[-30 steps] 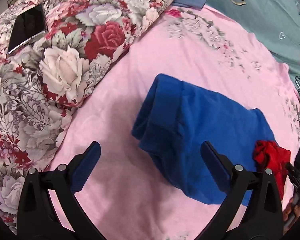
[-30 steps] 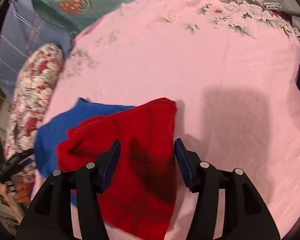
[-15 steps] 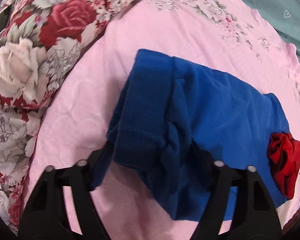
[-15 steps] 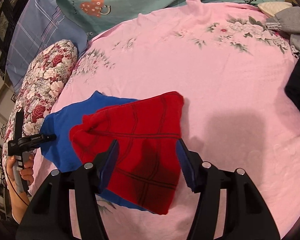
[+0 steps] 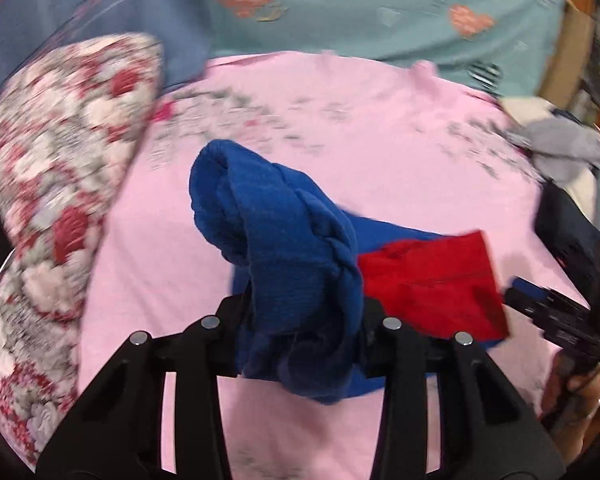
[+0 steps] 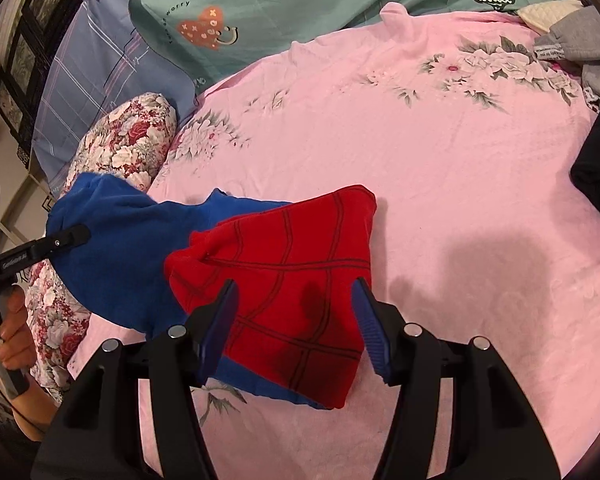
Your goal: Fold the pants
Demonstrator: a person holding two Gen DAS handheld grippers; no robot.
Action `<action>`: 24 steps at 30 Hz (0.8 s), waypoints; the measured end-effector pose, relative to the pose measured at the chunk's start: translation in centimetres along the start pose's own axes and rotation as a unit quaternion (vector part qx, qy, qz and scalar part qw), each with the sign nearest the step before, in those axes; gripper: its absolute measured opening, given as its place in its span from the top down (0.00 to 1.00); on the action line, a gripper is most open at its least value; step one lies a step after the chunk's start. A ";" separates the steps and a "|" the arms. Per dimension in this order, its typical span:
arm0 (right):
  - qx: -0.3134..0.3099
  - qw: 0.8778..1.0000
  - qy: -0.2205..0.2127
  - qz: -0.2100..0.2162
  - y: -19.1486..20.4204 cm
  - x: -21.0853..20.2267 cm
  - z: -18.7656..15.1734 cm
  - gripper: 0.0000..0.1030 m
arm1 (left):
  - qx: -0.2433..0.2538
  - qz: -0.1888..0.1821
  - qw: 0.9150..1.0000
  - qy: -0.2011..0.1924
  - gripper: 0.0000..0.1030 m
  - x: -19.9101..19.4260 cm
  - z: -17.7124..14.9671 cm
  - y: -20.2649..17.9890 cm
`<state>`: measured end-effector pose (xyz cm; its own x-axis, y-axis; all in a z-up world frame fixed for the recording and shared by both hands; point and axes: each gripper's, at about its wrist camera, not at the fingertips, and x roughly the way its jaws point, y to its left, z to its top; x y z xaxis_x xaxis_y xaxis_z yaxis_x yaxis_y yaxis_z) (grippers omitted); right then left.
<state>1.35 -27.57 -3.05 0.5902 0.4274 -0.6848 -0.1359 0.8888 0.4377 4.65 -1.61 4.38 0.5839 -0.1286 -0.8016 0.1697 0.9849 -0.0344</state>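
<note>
Right now the left gripper is clamped on a bunched end of the blue pants, lifting it off the pink bedsheet. The red part of the pants lies flat on the sheet, over the blue. The right gripper hangs just above that red cloth, its jaws apart, gripping nothing. A flowered pillow sits at the left, beside the lifted blue end.
</note>
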 end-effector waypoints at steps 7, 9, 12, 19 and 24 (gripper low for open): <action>0.007 1.000 0.006 -0.010 -0.6 -0.6 -0.7 0.42 | 0.050 -0.110 0.990 0.076 0.08 7.8 -0.5 -7.5; 0.011 1.000 0.010 -0.012 -0.8 -0.7 -0.8 0.42 | 0.036 -0.125 0.987 0.096 0.08 9.0 -1.0 -7.3; 0.018 1.000 0.010 -0.008 -1.0 -0.6 -0.5 0.42 | 0.021 -0.147 0.985 0.086 0.08 7.3 -1.1 -6.0; 0.044 0.998 0.014 0.046 0.7 1.2 1.3 0.21 | -0.048 -0.136 0.989 0.013 0.04 2.2 -0.3 0.4; 0.002 0.999 0.015 0.048 4.0 1.8 2.7 0.21 | -0.089 -0.032 0.995 0.042 0.04 5.1 -1.1 3.9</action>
<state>4.04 -23.67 -0.98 0.5509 0.5151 -0.6567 -0.1870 0.8430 0.5043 7.45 1.68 -0.50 0.5073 -0.1888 -0.8408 0.0560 0.9809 -0.1864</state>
